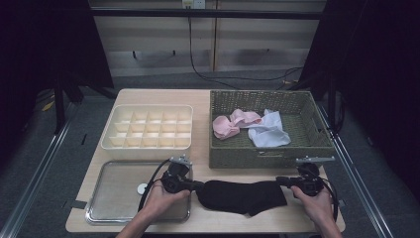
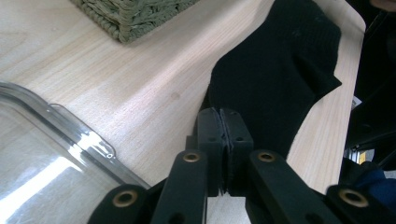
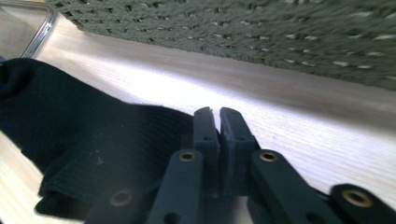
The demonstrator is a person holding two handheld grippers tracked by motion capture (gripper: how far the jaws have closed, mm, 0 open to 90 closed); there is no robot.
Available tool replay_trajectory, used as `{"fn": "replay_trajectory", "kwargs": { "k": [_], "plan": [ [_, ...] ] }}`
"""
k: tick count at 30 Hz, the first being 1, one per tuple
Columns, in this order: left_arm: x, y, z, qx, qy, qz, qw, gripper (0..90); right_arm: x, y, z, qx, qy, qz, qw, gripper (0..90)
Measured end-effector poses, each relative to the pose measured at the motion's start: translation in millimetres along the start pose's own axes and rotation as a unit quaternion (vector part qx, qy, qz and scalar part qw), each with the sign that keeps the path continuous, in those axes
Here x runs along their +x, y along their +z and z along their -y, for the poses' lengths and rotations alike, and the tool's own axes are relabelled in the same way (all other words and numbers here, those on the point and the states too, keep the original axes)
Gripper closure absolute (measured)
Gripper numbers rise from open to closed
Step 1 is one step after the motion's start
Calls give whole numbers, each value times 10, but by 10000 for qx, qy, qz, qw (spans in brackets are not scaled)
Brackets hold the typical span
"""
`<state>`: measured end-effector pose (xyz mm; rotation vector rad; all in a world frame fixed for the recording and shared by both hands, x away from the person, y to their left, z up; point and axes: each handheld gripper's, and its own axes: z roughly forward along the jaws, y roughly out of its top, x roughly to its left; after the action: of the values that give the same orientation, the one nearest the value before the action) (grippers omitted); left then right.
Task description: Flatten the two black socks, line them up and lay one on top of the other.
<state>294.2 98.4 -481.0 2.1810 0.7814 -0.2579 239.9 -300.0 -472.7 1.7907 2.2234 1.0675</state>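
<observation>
Black ribbed knit sock (image 1: 242, 197) lies flat on pale wood table (image 1: 198, 99), stretched betw 2 grippers, just in front of woven basket (image 1: 270, 154). Left gripper (image 1: 199, 186) level, jaws pinched tight on sock's rounded end; hand wrapped round body. Right gripper (image 1: 280, 181) level, pointing left at sock's other end, jaws nearly together on fabric edge. Left of sock: 1 clear tray (image 1: 114, 193), shiny metal rim. Beyond: 1 cream divider box (image 1: 148, 126), grid of cells. Inside basket: 2 pink cloths (image 1: 233, 123), 1 white cloth (image 1: 270, 130), crumpled.
</observation>
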Motion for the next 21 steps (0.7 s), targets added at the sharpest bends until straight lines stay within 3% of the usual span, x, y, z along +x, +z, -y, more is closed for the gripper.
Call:
{"fn": "replay_trajectory", "kwargs": {
  "k": [1, 2, 5, 8, 12, 15, 17, 18, 19, 21],
  "plan": [
    [0, 0, 0, 0, 0, 0, 10000, 864, 0, 0, 0, 0, 0, 0, 10000, 851],
    [-5, 0, 2, -12, -1, 6, 10000, 850, -4, 66, 18, 32, 62, 9, 10000, 781],
    [3, -33, 0, -54, -40, -41, 10000, 788, -1, 41, 46, -11, 155, -17, 9999, 693],
    [14, -78, -3, -129, -62, -18, 9999, 749, 36, -55, 100, -34, 195, -97, 9998, 690],
    [-11, -100, -20, -232, -34, 74, 9997, 787, 112, -98, 201, 131, 160, -133, 9997, 702],
    [-54, -70, -22, -163, 23, 61, 9998, 795, 126, -86, 249, 116, 158, -115, 9997, 682],
    [-62, -43, -21, -122, 2, -37, 9999, 762, 107, -51, 265, 163, 230, -5, 9996, 671],
    [-46, -40, -21, -99, 3, 13, 10000, 728, 96, -24, 275, 180, 245, -23, 9995, 671],
    [-44, -35, -23, -95, -64, -94, 9999, 696, 92, -16, 280, 152, 284, -51, 9995, 672],
    [-37, -15, -25, -80, -95, -110, 9999, 669, 99, -5, 273, 168, 209, -19, 9996, 691]
  ]
}}
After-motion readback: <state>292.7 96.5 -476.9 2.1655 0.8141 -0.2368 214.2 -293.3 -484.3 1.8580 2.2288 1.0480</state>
